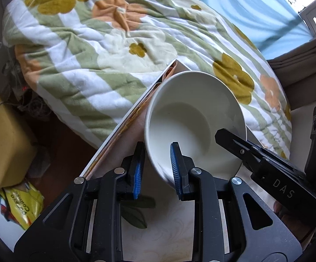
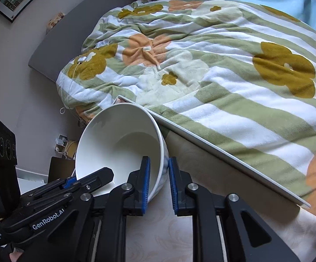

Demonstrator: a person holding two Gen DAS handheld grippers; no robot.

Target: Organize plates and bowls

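Observation:
A white bowl (image 1: 192, 120) is held tilted above a small table (image 1: 168, 224) with a pale patterned top. My left gripper (image 1: 156, 170) is shut on the bowl's near rim, one finger inside and one outside. My right gripper (image 2: 159, 179) is shut on the opposite rim of the same bowl (image 2: 118, 142). The right gripper shows at the right of the left wrist view (image 1: 234, 139); the left gripper shows at the lower left of the right wrist view (image 2: 92, 179). No plates are in view.
A bed with a flowered, green-striped quilt (image 1: 114, 43) lies just beyond the table edge (image 2: 223, 152). A yellow box (image 1: 5, 139) and a yellow snack bag (image 1: 20, 205) lie on the floor at left. A light blue curtain (image 1: 256, 6) hangs behind.

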